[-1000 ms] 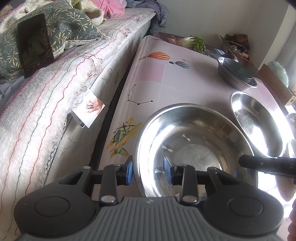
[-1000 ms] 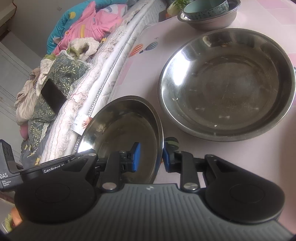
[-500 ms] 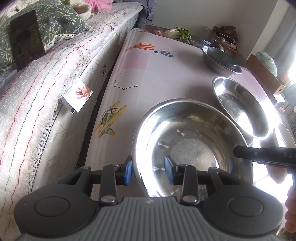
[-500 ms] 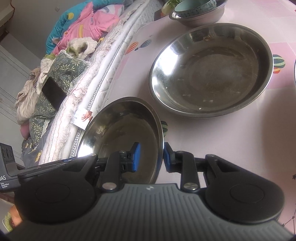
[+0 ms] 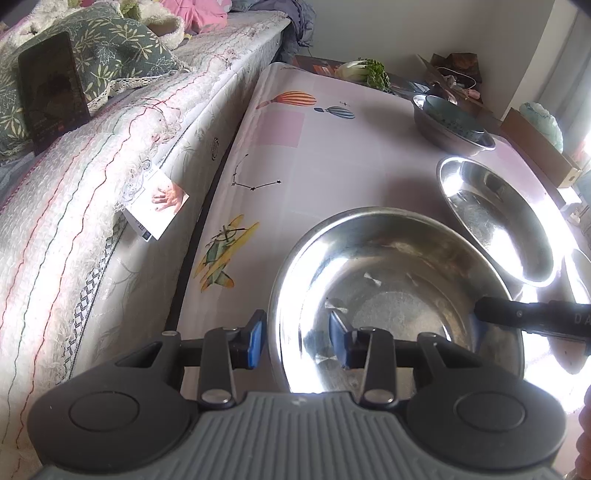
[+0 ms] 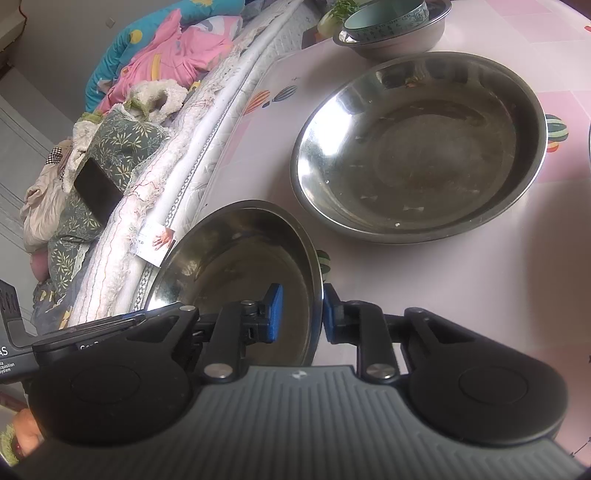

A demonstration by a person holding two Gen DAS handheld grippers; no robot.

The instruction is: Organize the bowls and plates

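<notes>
A round steel bowl (image 5: 399, 295) is held between my two grippers over a pink patterned table (image 5: 332, 158). My left gripper (image 5: 296, 339) straddles its left rim, one blue pad outside and one inside, gripping it. In the right wrist view the same steel bowl (image 6: 240, 266) has its right rim between the pads of my right gripper (image 6: 301, 314), whose jaws are closing on it. The right gripper's black body (image 5: 532, 317) reaches in over the bowl's far side. A larger steel basin (image 6: 417, 147) lies just beyond.
At the table's far end a steel bowl (image 6: 395, 40) holds a teal ceramic bowl (image 6: 388, 18), with a leafy vegetable (image 5: 365, 70) beside it. A quilted bed (image 5: 110, 166) runs along the table's left edge, with a dark phone (image 5: 51, 99) on a pillow.
The steel bowl has kept its place between both pairs of pads while the table behind shifted slightly. The right gripper's pads have drawn a little closer together.
</notes>
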